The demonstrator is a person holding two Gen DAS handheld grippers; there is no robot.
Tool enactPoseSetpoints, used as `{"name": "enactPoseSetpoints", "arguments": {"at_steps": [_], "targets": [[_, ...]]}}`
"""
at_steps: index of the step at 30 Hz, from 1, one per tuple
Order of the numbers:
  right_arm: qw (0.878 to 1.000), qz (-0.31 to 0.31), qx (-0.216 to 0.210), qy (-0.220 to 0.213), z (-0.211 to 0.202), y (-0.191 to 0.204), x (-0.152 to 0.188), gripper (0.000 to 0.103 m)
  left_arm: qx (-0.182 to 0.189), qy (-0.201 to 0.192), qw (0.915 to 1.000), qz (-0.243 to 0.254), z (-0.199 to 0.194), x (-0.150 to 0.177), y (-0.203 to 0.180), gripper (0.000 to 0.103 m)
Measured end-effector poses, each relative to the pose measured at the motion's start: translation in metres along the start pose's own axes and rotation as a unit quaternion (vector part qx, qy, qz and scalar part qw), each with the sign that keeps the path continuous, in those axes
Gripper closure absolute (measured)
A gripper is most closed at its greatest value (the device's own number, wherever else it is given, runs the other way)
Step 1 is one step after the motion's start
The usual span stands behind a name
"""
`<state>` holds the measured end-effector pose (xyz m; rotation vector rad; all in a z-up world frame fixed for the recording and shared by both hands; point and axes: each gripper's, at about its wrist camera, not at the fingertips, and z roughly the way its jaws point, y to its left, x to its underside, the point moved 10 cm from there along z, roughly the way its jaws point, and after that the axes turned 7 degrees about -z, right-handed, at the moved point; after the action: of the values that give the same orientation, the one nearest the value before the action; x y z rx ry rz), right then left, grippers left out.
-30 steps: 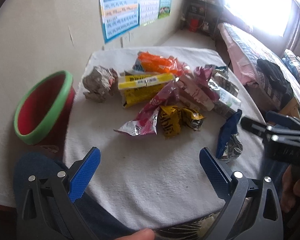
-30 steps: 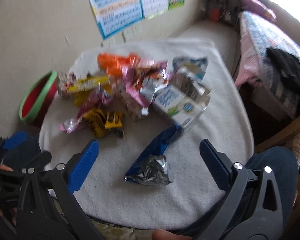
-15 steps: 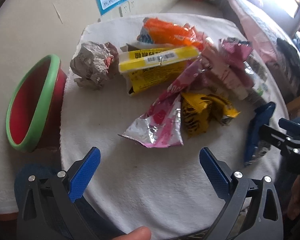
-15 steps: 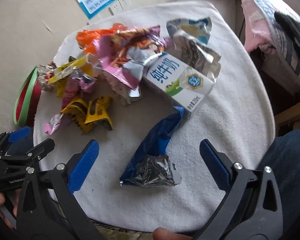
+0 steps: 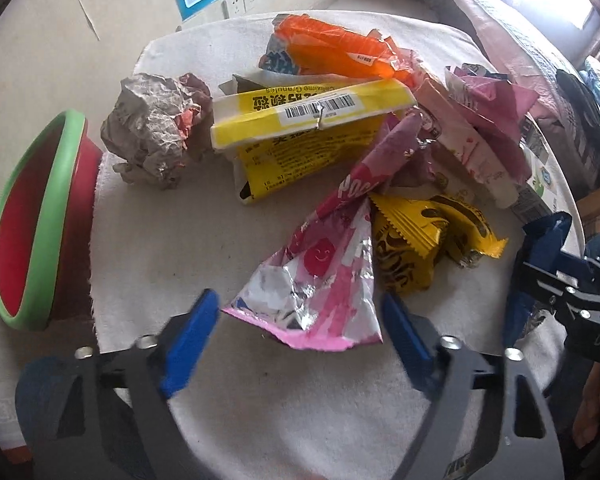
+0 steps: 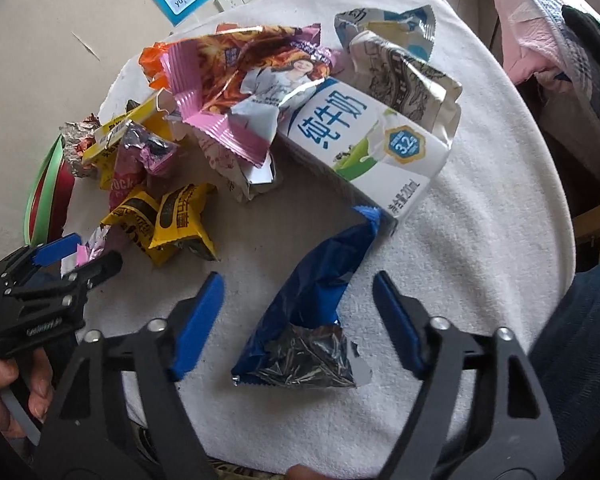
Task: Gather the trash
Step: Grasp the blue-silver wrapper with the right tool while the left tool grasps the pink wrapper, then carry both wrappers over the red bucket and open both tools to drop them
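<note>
Far left, beside the tabletop (image 5: 148, 240): red bin with green rim (image 5: 28, 236), the likely drop point. Left gripper (image 5: 300, 324) released, fingers (image 5: 192, 324) straddling the near edge of the pink foil wrapper (image 5: 320, 280). Best closed low on that edge, pinching foil alone, sparing the cloth. Further right, right gripper (image 6: 298, 312) likewise spread around the blue wrapper (image 6: 320, 292), touching the milk carton (image 6: 364, 148). Best gripped at the crumpled silver end.
</note>
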<state>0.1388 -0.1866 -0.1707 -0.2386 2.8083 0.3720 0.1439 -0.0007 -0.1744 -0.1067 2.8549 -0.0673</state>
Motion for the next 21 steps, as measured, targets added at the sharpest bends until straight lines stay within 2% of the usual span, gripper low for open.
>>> {"name": "enactPoseSetpoints", "arguments": {"at_steps": [2,4,5,7,8,10,16,21], "targets": [[1.000,-0.002,0.000,0.003,0.002,0.001,0.001,0.040,0.007,0.003,0.9999,-0.009,0.002,0.000,0.000,0.036],[1.000,-0.004,-0.001,0.005,0.003,0.002,0.002,0.048,0.016,0.003,0.9998,-0.012,0.002,0.002,-0.001,0.043],[1.000,-0.006,-0.001,0.005,0.003,0.003,0.002,0.050,0.017,0.002,0.9998,-0.012,0.002,0.002,-0.001,0.051],[1.000,-0.010,-0.003,0.005,0.003,0.004,0.003,0.065,0.023,0.002,0.9997,-0.012,0.002,0.003,-0.002,0.074],[1.000,-0.011,-0.004,0.006,0.003,0.006,0.004,0.067,0.023,0.005,0.9996,-0.012,0.002,0.005,-0.002,0.090],[1.000,-0.014,-0.008,0.004,0.002,0.009,0.003,0.074,0.033,0.007,0.9994,-0.010,0.001,0.007,-0.004,0.090],[0.999,-0.023,-0.022,-0.005,-0.015,0.018,0.005,0.078,0.042,-0.002,0.9991,-0.006,-0.014,0.015,-0.007,0.096],[0.999,-0.043,-0.015,-0.029,-0.037,0.025,-0.001,0.079,0.053,-0.015,0.9984,-0.014,-0.033,0.019,-0.005,0.098]]}}
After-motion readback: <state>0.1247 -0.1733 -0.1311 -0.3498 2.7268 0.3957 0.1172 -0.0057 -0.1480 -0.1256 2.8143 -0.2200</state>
